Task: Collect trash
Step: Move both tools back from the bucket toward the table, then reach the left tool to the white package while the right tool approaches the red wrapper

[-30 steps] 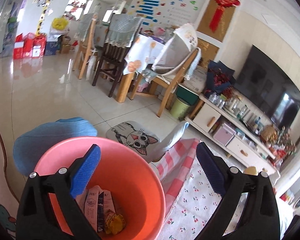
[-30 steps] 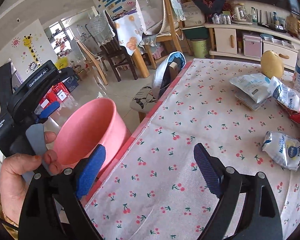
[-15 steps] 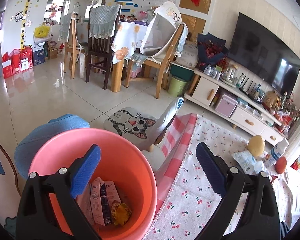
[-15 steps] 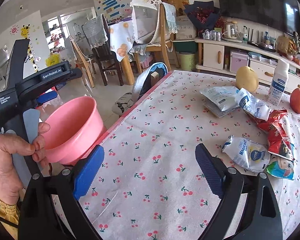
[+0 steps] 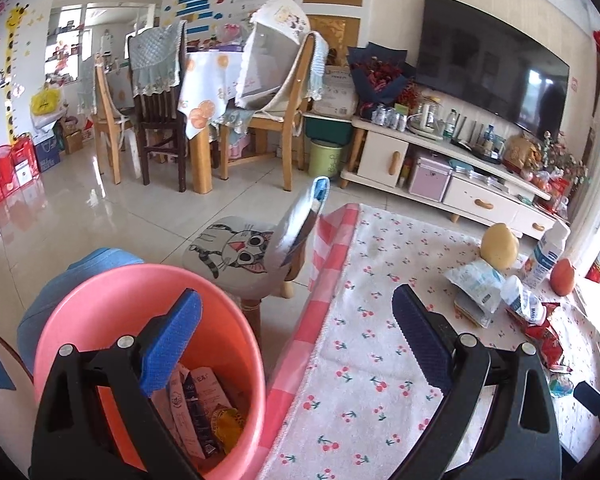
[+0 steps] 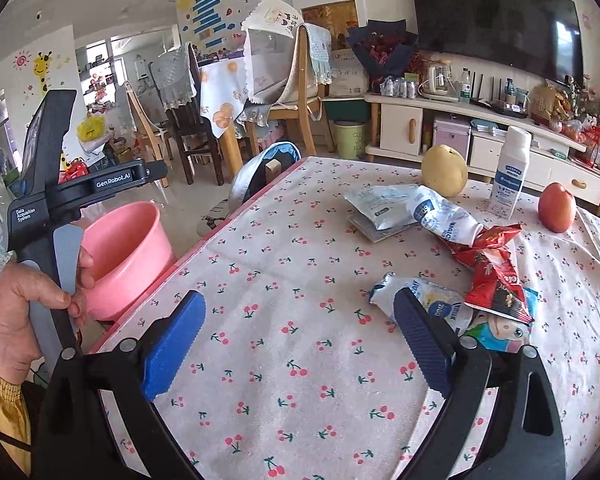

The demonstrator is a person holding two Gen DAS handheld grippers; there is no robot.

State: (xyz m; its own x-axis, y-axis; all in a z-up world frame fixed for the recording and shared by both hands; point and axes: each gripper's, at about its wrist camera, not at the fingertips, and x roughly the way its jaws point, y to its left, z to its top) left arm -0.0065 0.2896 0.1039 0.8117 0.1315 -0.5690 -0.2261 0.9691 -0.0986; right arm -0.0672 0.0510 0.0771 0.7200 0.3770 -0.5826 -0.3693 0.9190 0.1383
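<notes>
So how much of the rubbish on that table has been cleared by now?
Partly done: a few wrappers already lie in the pink bucket beside the table. Nothing is in hand; the right gripper is opening, empty, above the cherry tablecloth, and the left gripper is open too. Left: the white pouches, the red wrapper and the cartoon packet.

Ahead of me stand a yellow pear (image 6: 444, 170), a white bottle (image 6: 510, 172) and a red apple (image 6: 556, 207) (all on the cherry-print tablecloth (image 6: 300, 320)).
</notes>
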